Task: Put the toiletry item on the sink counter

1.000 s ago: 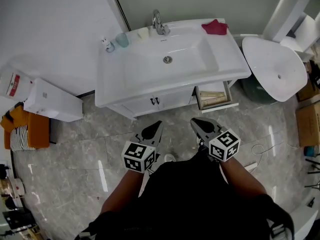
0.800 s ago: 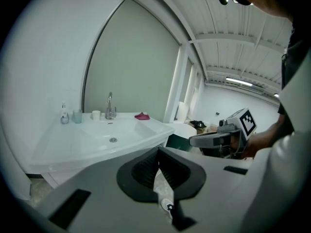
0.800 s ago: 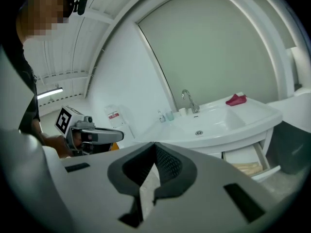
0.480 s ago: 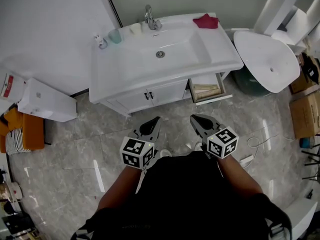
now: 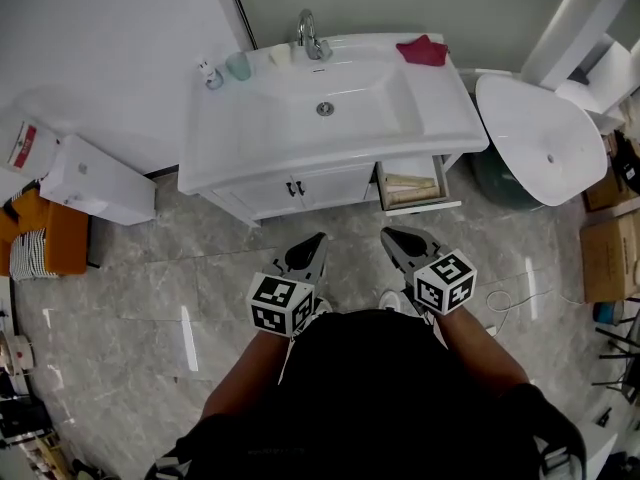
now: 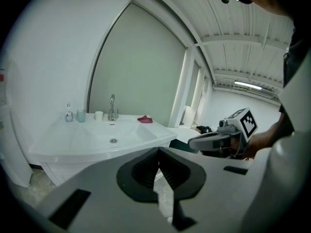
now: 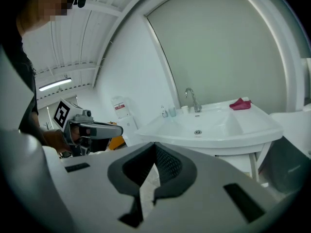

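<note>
A white sink counter [image 5: 440, 118] stands ahead of me across the grey floor. Along its back edge are a small pump bottle [image 5: 208, 73], a teal cup [image 5: 238, 65], a white cup [image 5: 281, 55], the faucet [image 5: 310, 36] and a red cloth [image 5: 422, 51]. My left gripper [image 5: 308, 251] and right gripper [image 5: 395, 240] are side by side close to my body, well short of the vanity, both shut and empty. The left gripper view shows its jaws [image 6: 156, 152] met, with the sink [image 6: 109, 140] beyond. The right gripper [image 7: 154, 147] is likewise shut.
A drawer [image 5: 412, 185] stands pulled open at the vanity's lower right. A loose white basin [image 5: 545, 138] leans to the right, with a cardboard box [image 5: 605, 253] and a floor cable [image 5: 520, 303] near it. A white box [image 5: 95, 183] lies at left.
The whole view has shifted a little, and the sink now sits slightly higher in the picture. Both grippers keep their side-by-side pose and stay shut.
</note>
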`<state>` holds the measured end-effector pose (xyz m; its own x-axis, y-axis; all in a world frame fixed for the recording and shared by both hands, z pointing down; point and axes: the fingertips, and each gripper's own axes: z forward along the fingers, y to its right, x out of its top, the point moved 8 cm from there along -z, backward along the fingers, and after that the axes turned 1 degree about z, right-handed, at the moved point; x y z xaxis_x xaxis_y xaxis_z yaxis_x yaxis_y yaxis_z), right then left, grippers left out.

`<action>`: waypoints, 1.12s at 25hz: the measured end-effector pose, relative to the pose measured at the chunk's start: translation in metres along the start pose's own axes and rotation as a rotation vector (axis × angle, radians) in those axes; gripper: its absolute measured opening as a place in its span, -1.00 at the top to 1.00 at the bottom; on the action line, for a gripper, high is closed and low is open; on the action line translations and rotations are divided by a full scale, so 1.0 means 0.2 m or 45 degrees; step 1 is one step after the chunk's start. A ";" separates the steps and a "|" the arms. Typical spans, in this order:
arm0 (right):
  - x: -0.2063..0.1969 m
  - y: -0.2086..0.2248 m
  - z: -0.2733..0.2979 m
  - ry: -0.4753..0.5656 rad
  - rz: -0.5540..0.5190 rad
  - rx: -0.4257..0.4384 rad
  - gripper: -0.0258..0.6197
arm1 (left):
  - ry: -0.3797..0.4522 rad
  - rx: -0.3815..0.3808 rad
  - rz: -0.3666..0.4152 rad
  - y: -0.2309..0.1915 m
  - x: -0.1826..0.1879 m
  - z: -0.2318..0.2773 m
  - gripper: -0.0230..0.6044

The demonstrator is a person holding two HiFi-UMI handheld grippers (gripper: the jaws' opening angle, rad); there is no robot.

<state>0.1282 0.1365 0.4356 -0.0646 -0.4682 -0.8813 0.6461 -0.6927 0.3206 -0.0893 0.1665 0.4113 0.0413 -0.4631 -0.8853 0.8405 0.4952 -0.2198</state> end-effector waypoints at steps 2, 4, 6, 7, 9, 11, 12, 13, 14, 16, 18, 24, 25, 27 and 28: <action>0.00 0.02 -0.02 -0.002 -0.007 0.005 0.91 | -0.012 0.005 -0.004 0.03 -0.01 0.01 0.91; -0.01 0.04 -0.04 0.004 -0.007 0.007 0.91 | -0.025 0.007 0.003 0.06 -0.02 0.02 0.91; -0.01 0.06 -0.05 0.005 0.001 0.009 0.91 | -0.030 0.015 0.009 0.07 -0.02 0.02 0.91; -0.01 0.06 -0.06 0.003 0.007 0.011 0.91 | -0.030 0.020 0.010 0.08 -0.02 0.02 0.91; -0.02 0.07 -0.06 -0.001 0.010 0.019 0.91 | -0.034 0.027 0.013 0.09 -0.02 0.02 0.91; -0.02 0.06 -0.06 0.003 0.004 0.025 0.91 | -0.042 0.027 0.019 0.09 -0.03 0.02 0.91; -0.02 0.06 -0.06 0.006 0.003 0.027 0.91 | -0.044 0.026 0.022 0.10 -0.03 0.02 0.91; -0.02 0.06 -0.06 0.008 0.003 0.029 0.91 | -0.044 0.024 0.025 0.11 -0.02 0.02 0.91; -0.02 0.06 -0.06 0.009 0.004 0.031 0.91 | -0.044 0.023 0.029 0.11 -0.02 0.02 0.91; -0.02 0.06 -0.06 0.010 0.003 0.036 0.91 | -0.043 0.020 0.036 0.12 -0.01 0.02 0.91; -0.02 0.05 -0.06 0.012 0.001 0.038 0.91 | -0.045 0.018 0.040 0.12 -0.01 0.02 0.91; -0.02 0.05 -0.07 0.016 0.005 0.029 0.91 | -0.045 0.016 0.046 0.12 0.00 0.01 0.91; -0.02 0.05 -0.07 0.016 0.006 0.029 0.91 | -0.046 0.015 0.046 0.12 0.00 0.01 0.91; -0.03 0.05 -0.07 0.015 0.007 0.027 0.91 | -0.047 0.011 0.046 0.12 -0.01 0.01 0.91; -0.03 0.05 -0.07 0.015 0.007 0.026 0.91 | -0.046 0.009 0.048 0.12 -0.01 0.01 0.91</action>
<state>0.1458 0.1406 0.4386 -0.0523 -0.4656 -0.8834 0.6308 -0.7012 0.3322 -0.0678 0.1776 0.4082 0.0922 -0.4705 -0.8775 0.8416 0.5078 -0.1839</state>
